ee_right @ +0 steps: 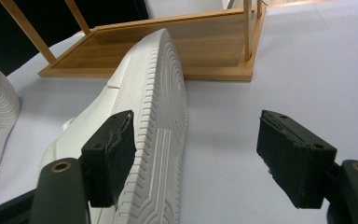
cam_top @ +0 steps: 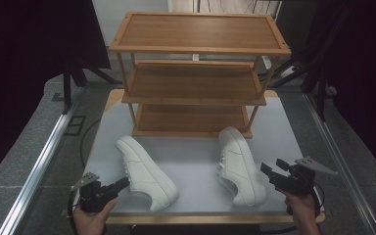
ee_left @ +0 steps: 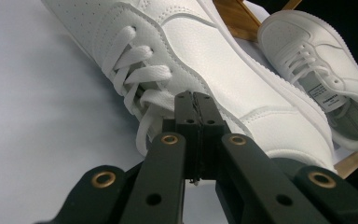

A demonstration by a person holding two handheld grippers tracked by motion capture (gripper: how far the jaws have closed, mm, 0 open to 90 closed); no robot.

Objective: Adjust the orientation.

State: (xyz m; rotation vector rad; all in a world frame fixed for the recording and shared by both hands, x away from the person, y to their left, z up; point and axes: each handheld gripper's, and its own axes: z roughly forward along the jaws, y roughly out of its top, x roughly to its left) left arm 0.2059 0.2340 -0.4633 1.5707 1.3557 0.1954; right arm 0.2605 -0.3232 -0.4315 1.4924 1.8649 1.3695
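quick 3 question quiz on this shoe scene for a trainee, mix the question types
1. True or false: the right gripper has its jaws open.
2. How many shelves does the wooden rack have?
3. The two white shoes lie: A) on the rack, B) on their sides on the table, C) stacked.

Key
1. True; the left gripper is the shut one, beside the left shoe.
2. Three.
3. B; the right shoe shows its sole in the right gripper view.
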